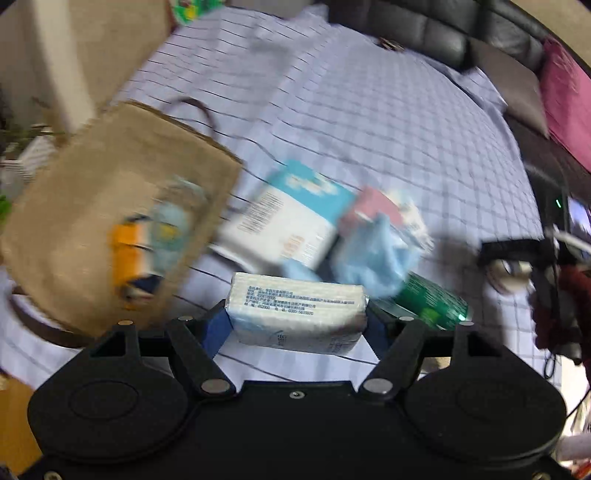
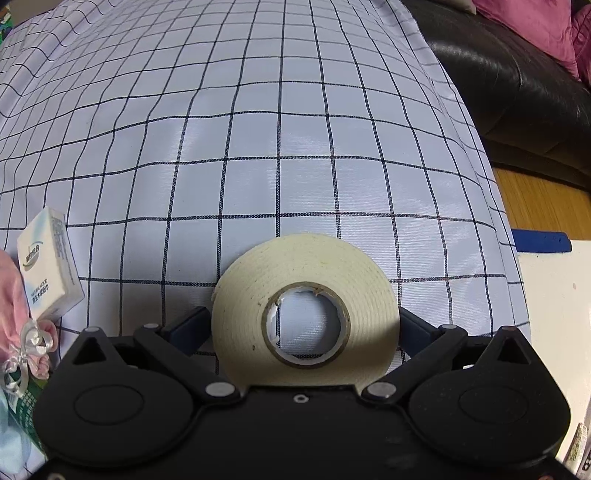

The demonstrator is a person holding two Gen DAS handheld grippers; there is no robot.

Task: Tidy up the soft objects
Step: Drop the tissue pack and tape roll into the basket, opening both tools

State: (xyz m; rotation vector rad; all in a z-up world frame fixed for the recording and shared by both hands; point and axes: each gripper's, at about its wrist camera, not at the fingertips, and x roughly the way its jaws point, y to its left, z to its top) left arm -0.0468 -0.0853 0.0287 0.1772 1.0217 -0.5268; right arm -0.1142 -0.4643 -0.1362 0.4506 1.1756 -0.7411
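Left tool [image 1: 297, 317]: clamped on white plastic-wrapped tissue pack [image 1: 297, 314] with black print along its top edge, blue fingers [image 1: 216, 330] pressed to both short ends, pack raised above white checked cloth with dark grid lines [image 1: 369, 110] spread over worktop. Beyond pack, blurred: tan fabric tote bag with dark handles [image 1: 110, 206] lying open-mouthed at left, orange and pale blue items inside; white and blue box [image 1: 291, 214], pink-topped packet [image 1: 373, 206], crumpled light blue cloth [image 1: 369, 258] and green wrapped pack [image 1: 432, 299] heaped together mid-cloth. Black leather sofa [image 1: 424, 33] and magenta cushion [image 1: 565, 96] at far edge.

Right tool [image 2: 306, 332]: closed around cream roll of foam tape with cardboard core [image 2: 306, 306], roll upright, flat face toward camera, fingers against both sides. Second small white tissue pack [image 2: 50, 262] at left edge, resting on cloth, touching pink fabric item with silver ribbon [image 2: 22, 332].
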